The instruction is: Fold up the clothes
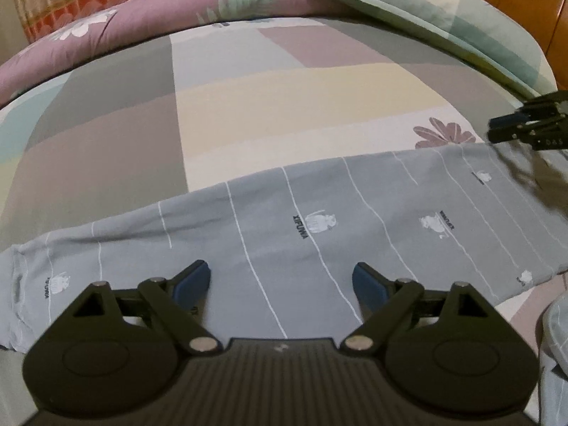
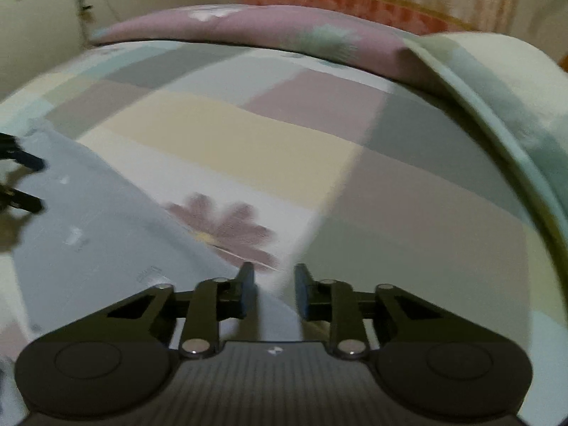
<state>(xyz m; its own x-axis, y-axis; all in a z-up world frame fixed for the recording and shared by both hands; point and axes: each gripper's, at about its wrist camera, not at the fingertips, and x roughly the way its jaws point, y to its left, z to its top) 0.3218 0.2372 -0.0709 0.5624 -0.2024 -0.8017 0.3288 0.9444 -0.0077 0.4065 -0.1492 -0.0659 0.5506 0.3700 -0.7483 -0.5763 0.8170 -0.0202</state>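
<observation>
grey trousers (image 1: 319,220) – white stripes (tiny prints), pastel-checked bedsheet (image 1: 284,99)

A grey garment (image 1: 319,220) with thin white stripes and small white cartoon prints lies stretched flat across the bed (image 1: 248,106), running from the lower left to the right edge. The left gripper (image 1: 282,280) hangs above its near edge with its jaws spread wide and nothing between the blue pads (image 1: 191,282). The bed's sheet is a patchwork of grey, mauve, cream and pale teal blocks with a brownish flower print (image 1: 443,133) near the garment's far edge. At the right edge the right gripper (image 1: 497,129) sits at the garment's end; its jaws look nearly closed, though whether they pinch cloth is unclear. A purple quilt (image 1: 159,21) and a pale pillow (image 1: 443,25) lie along the far side.
</observation>
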